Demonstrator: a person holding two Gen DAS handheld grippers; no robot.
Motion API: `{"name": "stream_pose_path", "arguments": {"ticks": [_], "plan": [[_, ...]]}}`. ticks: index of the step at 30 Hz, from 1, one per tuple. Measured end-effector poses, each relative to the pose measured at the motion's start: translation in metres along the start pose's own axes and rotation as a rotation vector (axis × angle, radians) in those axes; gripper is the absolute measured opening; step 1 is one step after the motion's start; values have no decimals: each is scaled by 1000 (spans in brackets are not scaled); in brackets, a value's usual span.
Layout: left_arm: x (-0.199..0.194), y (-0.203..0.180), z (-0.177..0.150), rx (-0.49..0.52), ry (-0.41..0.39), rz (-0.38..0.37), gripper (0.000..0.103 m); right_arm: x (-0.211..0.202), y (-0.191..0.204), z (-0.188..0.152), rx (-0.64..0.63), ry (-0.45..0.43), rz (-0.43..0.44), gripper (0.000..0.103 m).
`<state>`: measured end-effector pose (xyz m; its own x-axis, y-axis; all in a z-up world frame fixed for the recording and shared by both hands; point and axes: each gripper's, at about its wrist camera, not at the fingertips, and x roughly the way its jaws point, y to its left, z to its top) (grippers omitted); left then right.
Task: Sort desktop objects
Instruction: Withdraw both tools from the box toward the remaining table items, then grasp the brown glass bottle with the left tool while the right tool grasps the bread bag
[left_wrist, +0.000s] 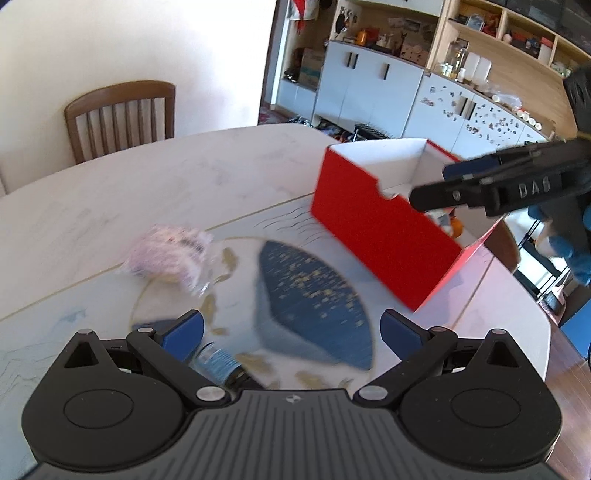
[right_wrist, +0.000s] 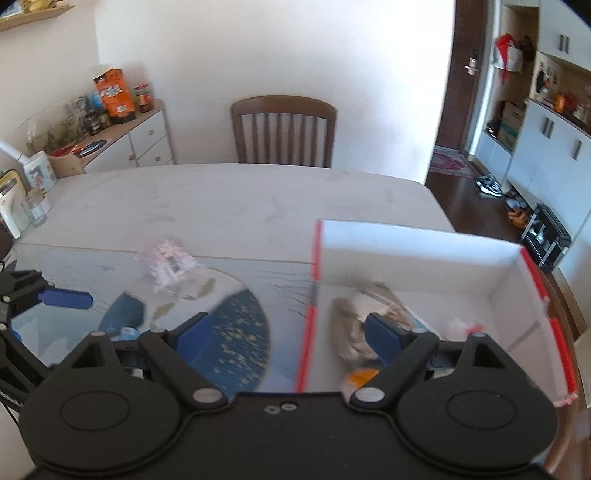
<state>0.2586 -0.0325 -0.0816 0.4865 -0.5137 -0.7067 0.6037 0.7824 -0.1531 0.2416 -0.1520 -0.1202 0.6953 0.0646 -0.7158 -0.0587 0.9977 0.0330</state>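
1. Worktop (right_wrist: 221, 199): pale marbled top, its near part covered by a printed mat (left_wrist: 317, 295) with a dark blue speckled patch and gold leaf marks.
2. Red box (left_wrist: 373, 225): open-topped, red outside, white inside, standing on the right part of the worktop at the mat's right edge. In the right wrist view several items lie on its floor: a grey-brown bundle (right_wrist: 351, 325), something orange (right_wrist: 360, 376) and a small white-and-red piece (right_wrist: 460, 328); blur hides what they are.
3. Pink-and-white packet (left_wrist: 170, 254): clear-wrapped, blurred, lying on the mat's far left part, well apart from the box.
4. Blue cylindrical item (left_wrist: 216, 360): lying on the near mat, just beside the left finger of the left tongs; whether they touch cannot be told.
5. Left tongs (left_wrist: 291, 332): spread wide, holding nothing, low over the near mat.
6. Right tongs (right_wrist: 288, 334): spread wide, empty, astride the box's near-left wall, one finger over the mat and one over the box interior.
7. Wooden chair (right_wrist: 283, 129): at the worktop's far side, against a white wall.
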Motion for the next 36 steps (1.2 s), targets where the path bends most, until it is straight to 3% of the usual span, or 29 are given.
{"name": "stream_pose_path", "arguments": {"ticks": [9, 19, 29, 36], "plan": [[13, 19, -24, 94, 20, 10, 102, 35, 45, 24, -82, 16, 61, 90], [33, 33, -38, 266, 35, -109, 102, 82, 83, 41, -160, 69, 114, 90], [53, 55, -34, 296, 53, -187, 102, 126, 110, 58, -229, 109, 172, 90], [65, 59, -37, 332, 63, -183, 102, 163, 122, 62, -283, 148, 195, 90]]}}
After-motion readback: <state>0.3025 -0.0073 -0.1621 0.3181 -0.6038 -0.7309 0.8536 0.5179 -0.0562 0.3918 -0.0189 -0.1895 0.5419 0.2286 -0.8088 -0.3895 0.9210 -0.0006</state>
